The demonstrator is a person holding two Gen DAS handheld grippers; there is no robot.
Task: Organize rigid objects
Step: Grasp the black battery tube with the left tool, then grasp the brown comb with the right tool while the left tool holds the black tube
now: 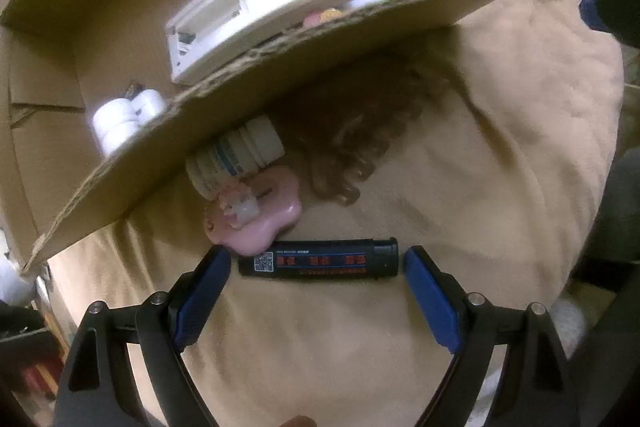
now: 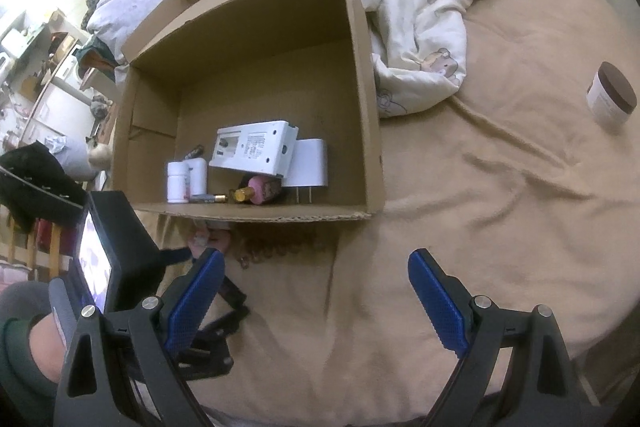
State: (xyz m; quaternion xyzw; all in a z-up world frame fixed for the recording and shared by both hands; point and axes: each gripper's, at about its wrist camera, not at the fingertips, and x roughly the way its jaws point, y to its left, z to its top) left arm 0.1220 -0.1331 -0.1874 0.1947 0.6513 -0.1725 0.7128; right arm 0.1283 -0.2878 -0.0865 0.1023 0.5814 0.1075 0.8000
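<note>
Here left tongs (image 1: 318,263) point downward, spread wide around black lighter (image 1: 319,259)

On the tan bed (image 2: 460,227) lay a box (image 2: 370,99), quilt (image 2: 424,11), jar (image 2: 611,95), lighter (image 1: 320,261), pink toy (image 1: 260,219) and bottle (image 1: 236,155).

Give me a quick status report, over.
Left hand-held gripper open, straddling black lighter on blanket. Right hand-held gripper open, empty. Pink toy touching lighter's left end, close to one finger.

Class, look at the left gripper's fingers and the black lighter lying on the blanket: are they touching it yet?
Apart. The left wrist view shows the black lighter lying between the left gripper's open fingers, with tan blanket visible at each end.
</note>
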